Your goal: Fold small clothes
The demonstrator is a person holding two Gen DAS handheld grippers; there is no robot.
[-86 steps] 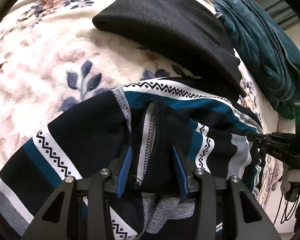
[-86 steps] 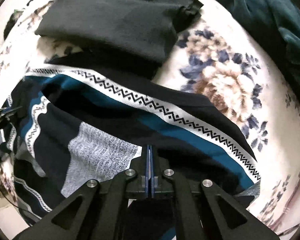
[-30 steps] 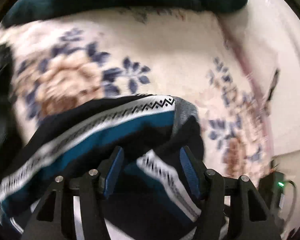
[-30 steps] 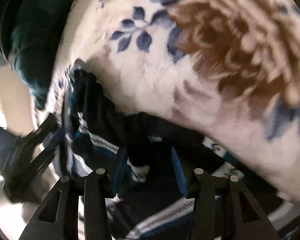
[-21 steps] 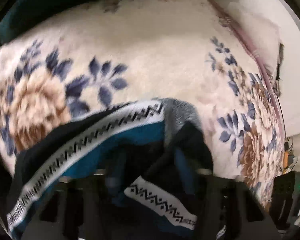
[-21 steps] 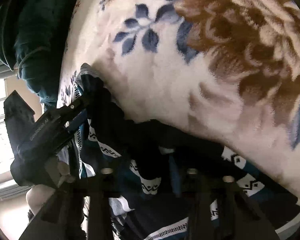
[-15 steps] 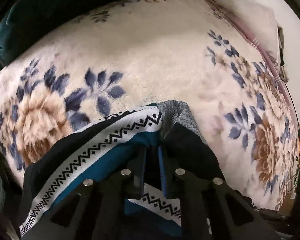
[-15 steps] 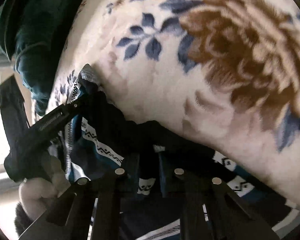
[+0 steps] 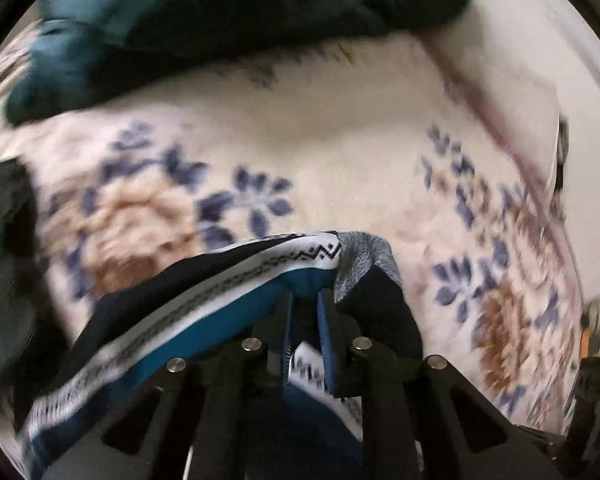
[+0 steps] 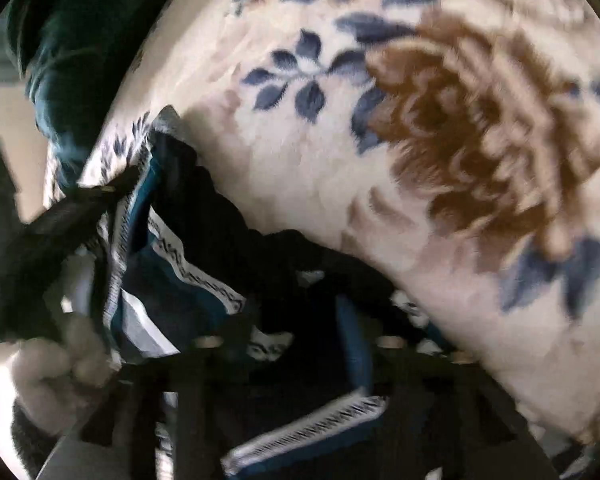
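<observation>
A soft, limp striped knit garment [image 9: 204,300] lies on the floral blanket [image 9: 340,168] near its right edge. The left gripper [image 9: 305,300] pinches its folded corner, jaws loosening. The right gripper [image 10: 300,320] has just spread open, cloth between its fingers. Best gripped at corners and hems.

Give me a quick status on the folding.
Left gripper pinching the striped garment. Right gripper just opened, blurred. Nothing in the way on the blanket.

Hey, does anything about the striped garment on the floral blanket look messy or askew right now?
Yes. The striped garment lies bunched and rumpled on the floral blanket, its grey corner sticking out past the patterned white band, so the edges do not line up. Nothing looks torn or spilled.
</observation>
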